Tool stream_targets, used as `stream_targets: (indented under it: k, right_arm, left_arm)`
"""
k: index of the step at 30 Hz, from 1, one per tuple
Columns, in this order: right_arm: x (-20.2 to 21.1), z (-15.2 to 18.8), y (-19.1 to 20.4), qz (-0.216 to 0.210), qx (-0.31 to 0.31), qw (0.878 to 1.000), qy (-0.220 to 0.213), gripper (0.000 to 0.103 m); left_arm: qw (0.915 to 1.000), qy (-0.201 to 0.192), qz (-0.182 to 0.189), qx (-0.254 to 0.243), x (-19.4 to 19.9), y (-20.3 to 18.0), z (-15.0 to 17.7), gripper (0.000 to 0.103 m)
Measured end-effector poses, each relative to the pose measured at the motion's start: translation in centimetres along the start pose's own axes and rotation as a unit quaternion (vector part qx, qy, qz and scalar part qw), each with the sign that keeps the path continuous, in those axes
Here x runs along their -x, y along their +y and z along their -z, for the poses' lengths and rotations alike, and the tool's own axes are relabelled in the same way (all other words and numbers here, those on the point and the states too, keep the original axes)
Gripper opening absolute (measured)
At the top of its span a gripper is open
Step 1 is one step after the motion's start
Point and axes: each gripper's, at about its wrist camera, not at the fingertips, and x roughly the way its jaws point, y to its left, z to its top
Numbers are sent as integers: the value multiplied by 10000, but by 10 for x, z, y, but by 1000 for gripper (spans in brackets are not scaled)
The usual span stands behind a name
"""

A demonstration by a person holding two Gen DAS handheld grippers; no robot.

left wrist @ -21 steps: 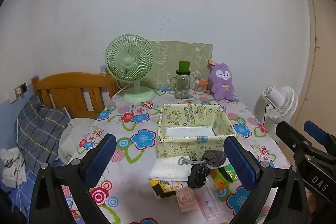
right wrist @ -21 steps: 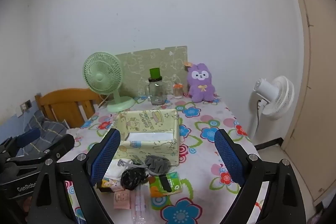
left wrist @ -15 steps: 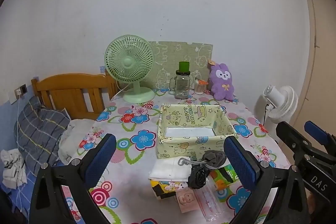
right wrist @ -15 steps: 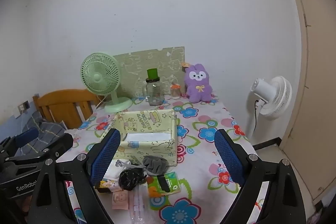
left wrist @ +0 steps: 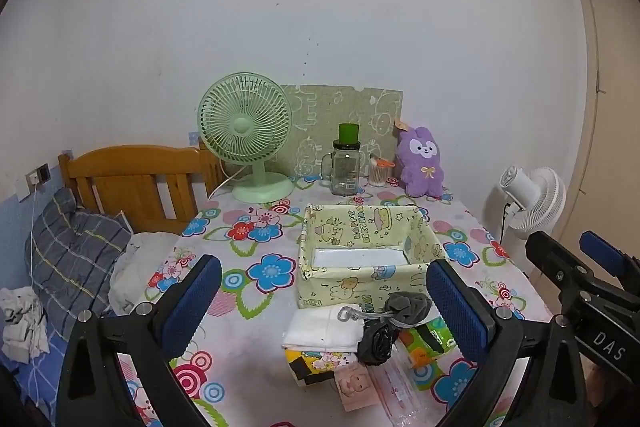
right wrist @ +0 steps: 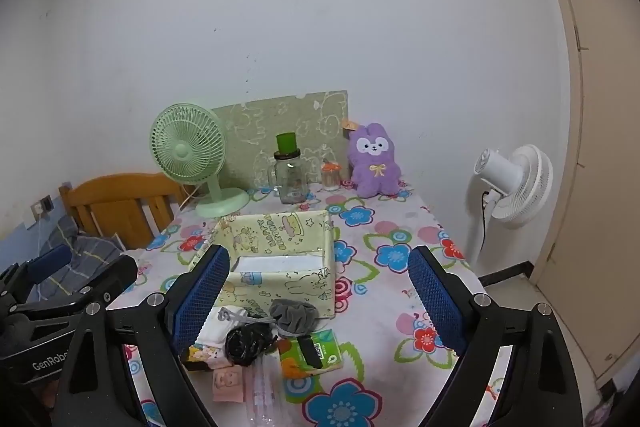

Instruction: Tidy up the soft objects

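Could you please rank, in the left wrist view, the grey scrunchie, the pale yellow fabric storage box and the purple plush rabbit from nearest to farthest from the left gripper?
1. Grey scrunchie: on the pile of small items, just ahead of the left gripper, toward its right finger.
2. Pale yellow fabric storage box: mid-table, right behind the pile.
3. Purple plush rabbit: at the table's far edge by the wall, to the right.
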Motion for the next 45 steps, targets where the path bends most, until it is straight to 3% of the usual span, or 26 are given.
stream_targets:
  k: [45]
  right_arm:
    - [-7,6,1,-5,-21,9999,103,93]
  left_arm:
    - [9999,100,28,54,-11,0,4,102]
